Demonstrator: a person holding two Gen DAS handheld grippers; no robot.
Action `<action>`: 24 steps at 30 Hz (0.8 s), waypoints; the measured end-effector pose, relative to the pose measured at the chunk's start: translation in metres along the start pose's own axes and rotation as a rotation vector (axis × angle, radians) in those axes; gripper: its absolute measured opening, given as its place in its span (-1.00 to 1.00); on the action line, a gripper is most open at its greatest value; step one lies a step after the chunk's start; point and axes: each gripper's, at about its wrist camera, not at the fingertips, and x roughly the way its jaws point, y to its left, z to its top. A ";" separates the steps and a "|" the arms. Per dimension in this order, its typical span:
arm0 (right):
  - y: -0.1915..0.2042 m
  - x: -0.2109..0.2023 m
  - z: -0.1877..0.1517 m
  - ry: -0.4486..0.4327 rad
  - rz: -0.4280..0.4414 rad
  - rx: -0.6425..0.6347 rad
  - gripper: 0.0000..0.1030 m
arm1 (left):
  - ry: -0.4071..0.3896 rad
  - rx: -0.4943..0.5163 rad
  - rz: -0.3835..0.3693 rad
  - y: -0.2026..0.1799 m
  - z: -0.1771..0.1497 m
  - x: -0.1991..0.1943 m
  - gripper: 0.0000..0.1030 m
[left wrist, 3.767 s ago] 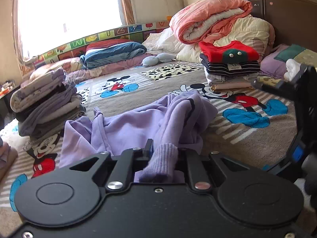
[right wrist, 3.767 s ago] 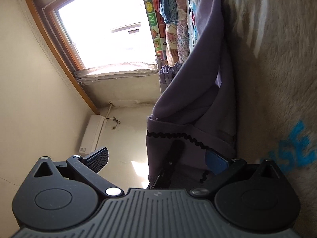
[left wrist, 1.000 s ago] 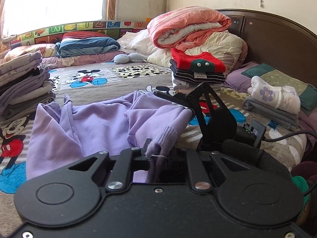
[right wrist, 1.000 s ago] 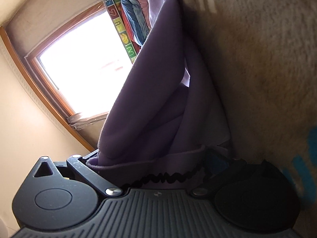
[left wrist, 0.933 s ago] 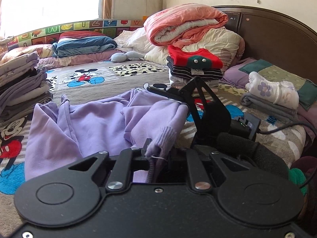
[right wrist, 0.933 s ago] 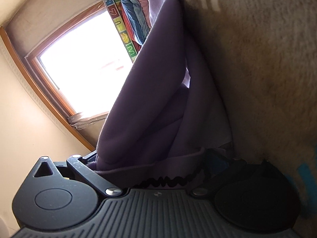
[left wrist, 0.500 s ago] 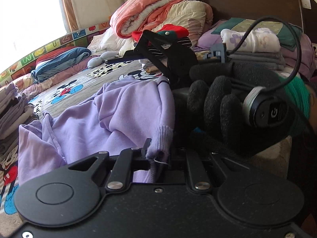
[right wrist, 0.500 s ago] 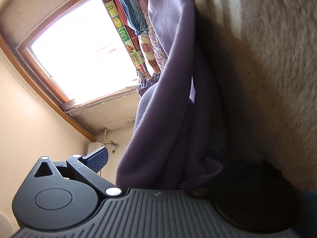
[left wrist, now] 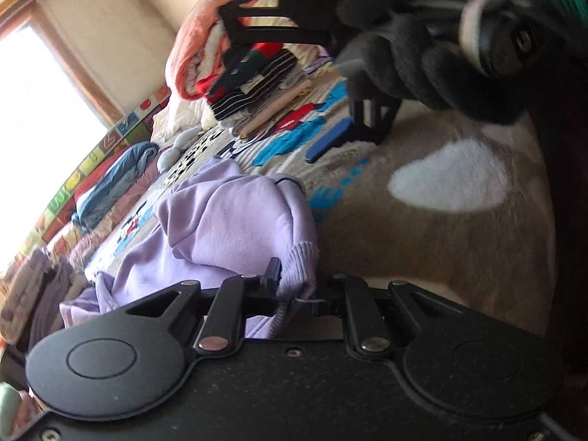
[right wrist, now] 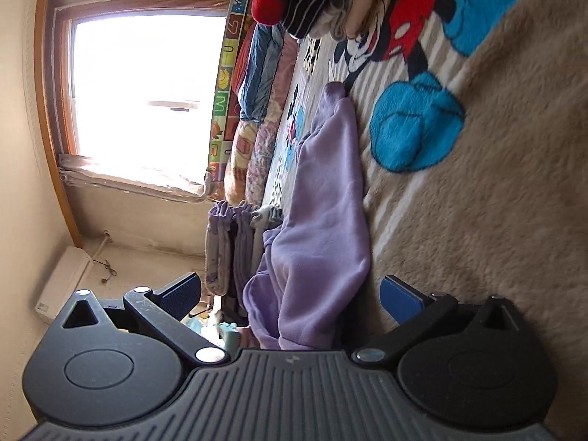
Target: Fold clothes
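The purple sweater (left wrist: 205, 235) lies bunched and creased on the cartoon blanket (left wrist: 422, 242), doubled over itself but no neat fold, so flattening and squaring remain. The left gripper (left wrist: 294, 286) is clamped on its ribbed cuff (left wrist: 297, 261). The right gripper (right wrist: 290, 294) stands wide apart, holding nothing, tilted sideways above the blanket.
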 end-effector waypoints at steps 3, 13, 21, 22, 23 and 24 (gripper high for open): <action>-0.014 0.013 -0.015 -0.008 -0.045 -0.067 1.00 | -0.005 0.045 0.028 -0.011 -0.005 -0.003 -0.72; 0.032 -0.024 -0.087 -0.102 -0.221 -0.571 0.90 | -0.055 -0.324 -0.113 0.047 -0.018 -0.065 -0.01; 0.093 0.005 -0.170 0.009 -0.155 -1.117 0.40 | 0.080 -0.897 0.047 0.129 -0.084 -0.076 -0.17; 0.096 0.011 -0.184 0.051 -0.165 -1.195 0.38 | 0.106 -0.888 0.035 0.127 -0.086 -0.075 -0.17; 0.095 0.021 -0.197 0.093 -0.214 -1.276 0.36 | 0.133 -0.879 0.022 0.124 -0.087 -0.074 -0.18; 0.087 0.031 -0.204 0.155 -0.299 -1.312 0.35 | 0.159 -0.871 0.010 0.122 -0.089 -0.073 -0.20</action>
